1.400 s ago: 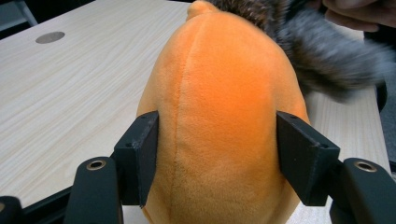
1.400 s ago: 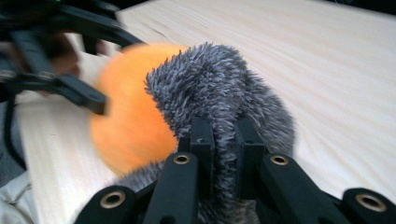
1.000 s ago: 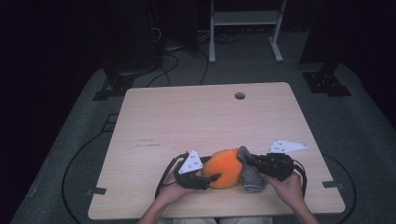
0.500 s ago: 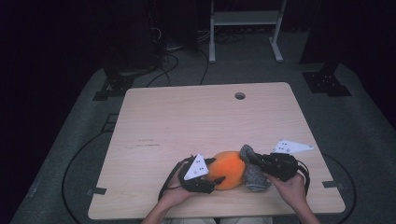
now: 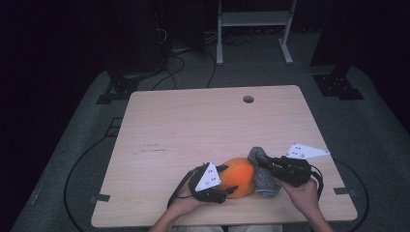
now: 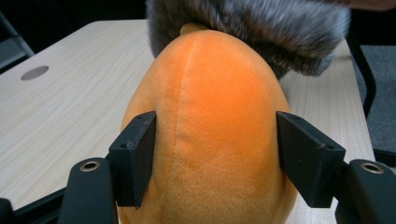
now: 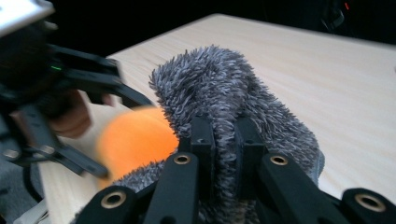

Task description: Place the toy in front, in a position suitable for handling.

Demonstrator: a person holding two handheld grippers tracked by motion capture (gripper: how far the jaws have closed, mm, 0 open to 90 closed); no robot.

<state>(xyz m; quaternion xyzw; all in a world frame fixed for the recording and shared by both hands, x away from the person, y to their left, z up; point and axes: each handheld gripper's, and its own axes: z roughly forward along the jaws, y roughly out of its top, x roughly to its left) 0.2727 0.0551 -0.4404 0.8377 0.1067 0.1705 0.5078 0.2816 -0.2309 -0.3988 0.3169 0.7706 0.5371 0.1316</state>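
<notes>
the orange plush (image 5: 238,176) lies near the table's (image 5: 193,125) front edge, its long axis running left to right; a grey furry cover (image 5: 261,172) caps its right end. the left gripper (image 5: 223,192) clasps the orange body, jaws pressed into both flanks; the right gripper (image 5: 263,162) pinches a fold of grey fur, jaws nearly together; the cover lies rightward, so pulling it off looks like the right hand's job.

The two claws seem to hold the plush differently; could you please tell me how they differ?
The left claw spans the smooth orange body with its jaws wide apart, whereas the right claw pinches a fold of shaggy grey fur with its jaws nearly together. Both grip the same toy above the table.
</notes>
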